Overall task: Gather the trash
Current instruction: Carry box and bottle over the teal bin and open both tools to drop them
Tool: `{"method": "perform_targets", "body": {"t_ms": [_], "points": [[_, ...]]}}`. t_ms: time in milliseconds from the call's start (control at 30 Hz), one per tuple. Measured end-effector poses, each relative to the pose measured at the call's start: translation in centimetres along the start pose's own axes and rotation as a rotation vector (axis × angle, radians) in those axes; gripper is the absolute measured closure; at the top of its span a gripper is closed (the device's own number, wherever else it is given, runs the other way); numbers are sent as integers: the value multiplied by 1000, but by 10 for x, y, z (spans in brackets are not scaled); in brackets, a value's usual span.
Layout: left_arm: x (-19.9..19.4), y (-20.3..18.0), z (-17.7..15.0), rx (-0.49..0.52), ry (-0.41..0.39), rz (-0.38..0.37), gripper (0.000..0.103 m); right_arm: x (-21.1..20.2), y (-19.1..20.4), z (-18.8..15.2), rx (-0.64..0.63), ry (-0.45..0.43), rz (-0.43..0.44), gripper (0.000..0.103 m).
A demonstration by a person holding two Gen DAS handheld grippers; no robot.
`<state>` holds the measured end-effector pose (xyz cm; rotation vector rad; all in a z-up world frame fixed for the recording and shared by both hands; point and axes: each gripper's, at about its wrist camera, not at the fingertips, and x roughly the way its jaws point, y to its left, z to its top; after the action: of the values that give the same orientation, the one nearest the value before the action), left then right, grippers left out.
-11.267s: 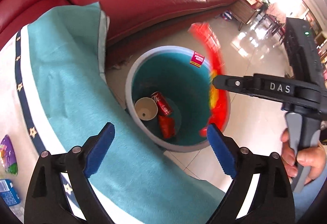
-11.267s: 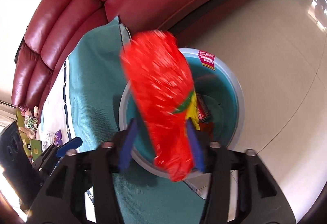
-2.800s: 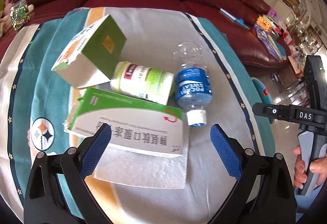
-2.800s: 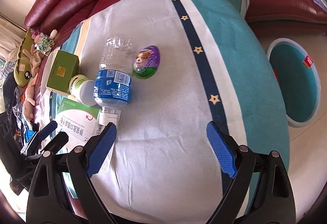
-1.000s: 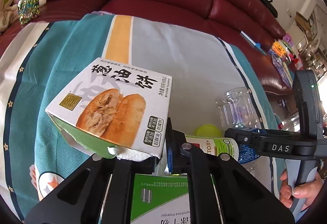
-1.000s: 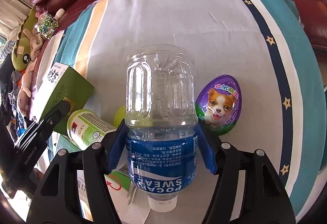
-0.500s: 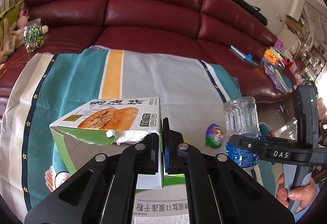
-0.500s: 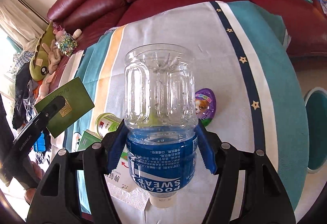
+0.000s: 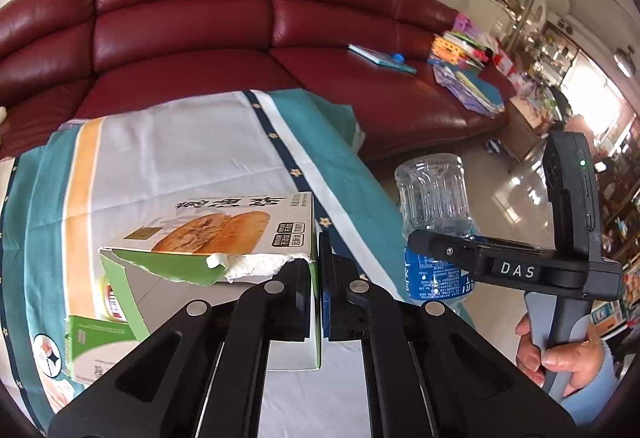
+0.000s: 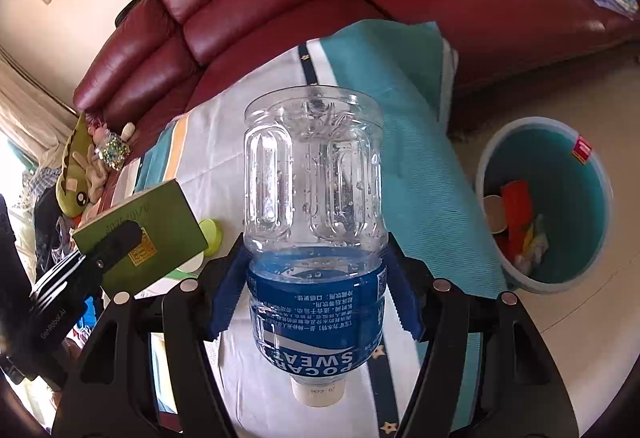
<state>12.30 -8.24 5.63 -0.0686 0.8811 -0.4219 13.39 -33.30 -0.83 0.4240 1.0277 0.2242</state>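
Since both lifted — left claw clamps box, bin appears.

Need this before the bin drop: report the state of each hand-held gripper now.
Left hand-held gripper: shut on the torn food box.
Right hand-held gripper: shut on the plastic bottle.

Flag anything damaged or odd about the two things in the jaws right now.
The biscuit box in the left gripper has a ragged, torn-open end with white card showing, and it is pinched by one thin wall. The Pocari Sweat bottle in the right gripper is held cap-down, its label upside down.
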Motion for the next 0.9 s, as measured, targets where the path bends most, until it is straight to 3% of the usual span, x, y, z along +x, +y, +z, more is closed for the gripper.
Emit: {"method": "perform_targets", "body": {"t_ms": [267,533,900], "points": [[53,-82,0,96,98,-81,99,-44,-97,-12,144,-67,-30,41],[104,-147,4,170,169,-138,99,-60,-168,-16,261,-92,-83,41],[167,-188,20,203,226,-209,99,-37,-225,15,342,-73,-152,41]]}}
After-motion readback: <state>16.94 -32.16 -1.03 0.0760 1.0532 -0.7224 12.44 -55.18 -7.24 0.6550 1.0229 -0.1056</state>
